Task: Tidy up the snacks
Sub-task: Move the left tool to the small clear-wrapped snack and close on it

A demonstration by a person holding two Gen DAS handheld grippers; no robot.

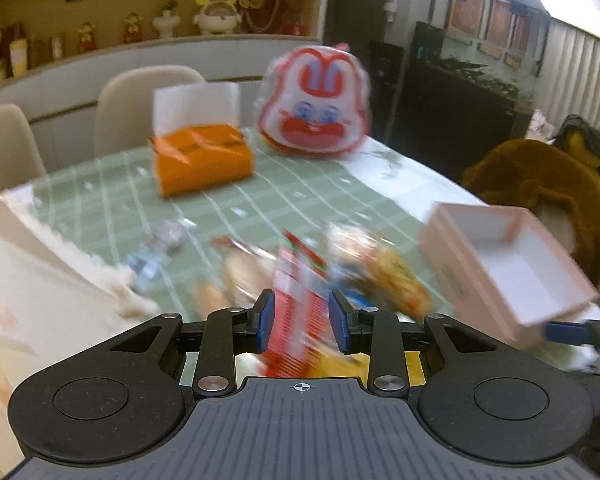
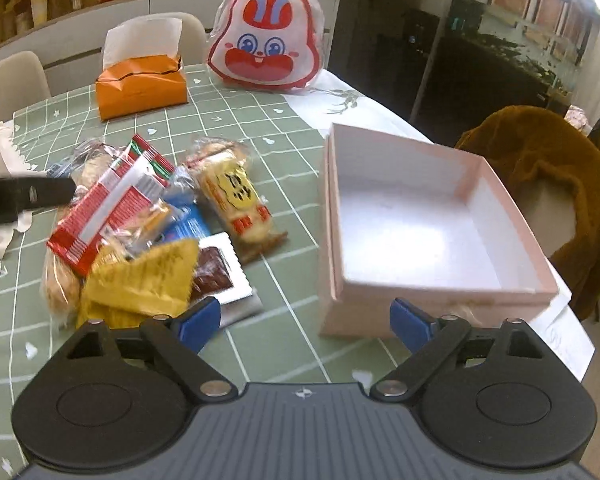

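Left claw is narrow, pads clamped on a red-and-white snack packet, lifted above the snack pile; left view is motion-blurred. Right claw stands wide with nothing between its pads, hovering over bare green checked tabletop in the gap between pile and box.

In the right view the pile sits at about 9 o'clock from the claw: a yellow wrapper, a brown chocolate packet touching it, a blue packet, a yellow cartoon-printed cake pack, and clear-wrapped buns at the left edge. The red packet shows there too, tilted on top with the left claw's dark finger reaching in from 9 o'clock.

Open pink box at 1 o'clock, empty inside, near the tabletop's right edge. Behind it, a brown garment draped over a chair. At 12 o'clock, far side: an orange tissue pack and a rabbit-face bag, well apart from the pile. The path from pile to box is unobstructed.
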